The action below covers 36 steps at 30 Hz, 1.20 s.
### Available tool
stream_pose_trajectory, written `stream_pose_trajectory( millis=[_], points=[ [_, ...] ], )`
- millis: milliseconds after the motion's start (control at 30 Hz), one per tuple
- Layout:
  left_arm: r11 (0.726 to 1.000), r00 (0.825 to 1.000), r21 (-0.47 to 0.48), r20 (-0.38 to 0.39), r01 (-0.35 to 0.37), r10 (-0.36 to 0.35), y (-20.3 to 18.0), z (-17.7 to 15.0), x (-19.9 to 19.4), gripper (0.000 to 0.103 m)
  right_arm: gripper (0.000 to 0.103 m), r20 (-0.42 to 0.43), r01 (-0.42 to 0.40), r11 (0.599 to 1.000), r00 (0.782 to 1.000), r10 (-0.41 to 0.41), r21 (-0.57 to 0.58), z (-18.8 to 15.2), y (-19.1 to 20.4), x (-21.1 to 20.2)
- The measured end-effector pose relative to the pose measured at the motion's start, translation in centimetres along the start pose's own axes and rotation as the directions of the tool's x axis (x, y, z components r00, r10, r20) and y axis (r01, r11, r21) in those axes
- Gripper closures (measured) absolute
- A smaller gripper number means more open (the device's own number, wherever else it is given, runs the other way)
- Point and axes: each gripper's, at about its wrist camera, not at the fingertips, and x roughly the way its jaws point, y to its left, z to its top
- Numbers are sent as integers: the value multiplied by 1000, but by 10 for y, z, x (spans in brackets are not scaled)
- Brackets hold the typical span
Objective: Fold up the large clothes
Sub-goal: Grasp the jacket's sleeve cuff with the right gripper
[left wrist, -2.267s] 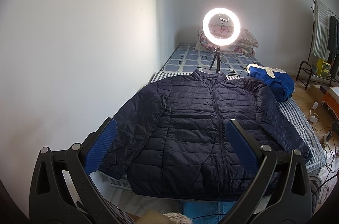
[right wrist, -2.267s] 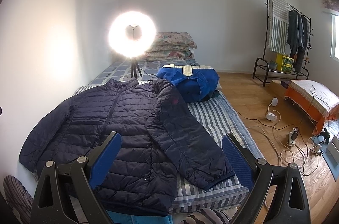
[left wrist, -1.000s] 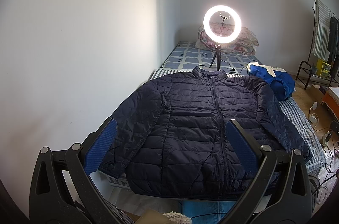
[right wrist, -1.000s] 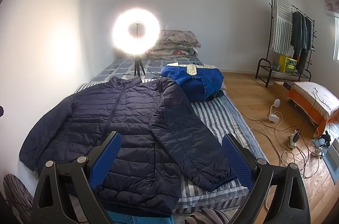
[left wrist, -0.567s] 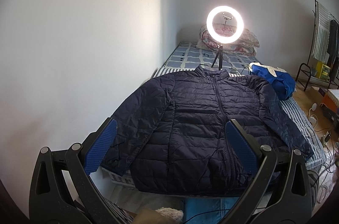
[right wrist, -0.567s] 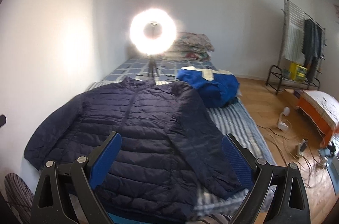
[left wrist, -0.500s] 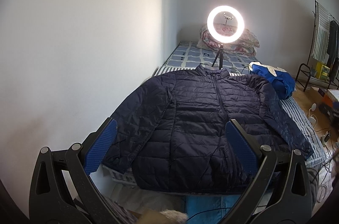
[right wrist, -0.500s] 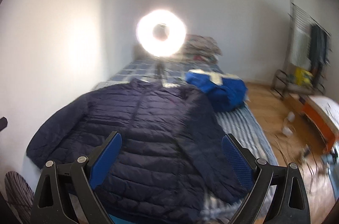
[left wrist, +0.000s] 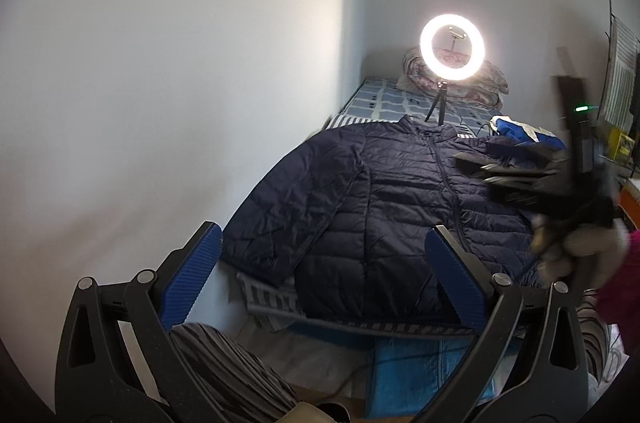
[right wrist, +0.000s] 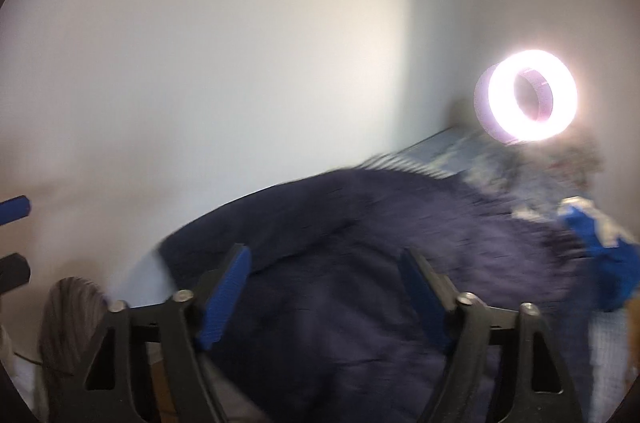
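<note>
Left wrist view: wall (left wrist: 160, 83) fills the left half. Bottom of frame, left gripper (left wrist: 324, 265) w/ jaws wide apart, nothing btwn them, not touching anything. Jacket (left wrist: 400, 195), navy quilted, lies flat and zipped on the bed (left wrist: 376, 99) at centre, collar toward the ring light (left wrist: 452, 48) in upper right, one sleeve running down to lower centre-left. Behind the light, folded bedding (left wrist: 492, 83). Blue garment (left wrist: 520, 133) at right, beside jacket's far shoulder. Right edge: right gripper (left wrist: 480, 169), blurred, over jacket's right side, gloved hand (left wrist: 580, 255) on its handle.

Right wrist view, heavy blur: wall left, jacket (right wrist: 360, 263) across lower centre. Right gripper (right wrist: 324, 275) at bottom, jaws closing, still apart w/ nothing pinched; jacket only behind them. Ring light upper right (right wrist: 526, 95), blue garment (right wrist: 600, 235) at right edge
</note>
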Motion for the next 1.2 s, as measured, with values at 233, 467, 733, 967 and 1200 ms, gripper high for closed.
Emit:
stream_pose_trajectory(
  millis=[233, 467, 733, 967, 1200],
  points=[
    [998, 999, -51, -34, -33, 31, 24, -12, -9, 8, 47, -179, -233, 967, 961, 212, -103, -16, 70, 93],
    [996, 997, -76, -66, -56, 51, 37, -20, -9, 13, 47, -341, -375, 917, 886, 313, -134, -36, 128, 174],
    [992, 992, -106, -110, -75, 63, 49, -26, -5, 13, 47, -372, -401, 907, 867, 331, -130, -52, 175, 225],
    [989, 990, -118, -122, -89, 75, 55, -29, -6, 13, 47, -376, -368, 913, 883, 283, -177, -66, 212, 252],
    [982, 987, -154, -137, -106, 85, 65, -34, -1, 13, 55, -347, -263, 937, 922, 173, -230, -76, 238, 267]
  ],
)
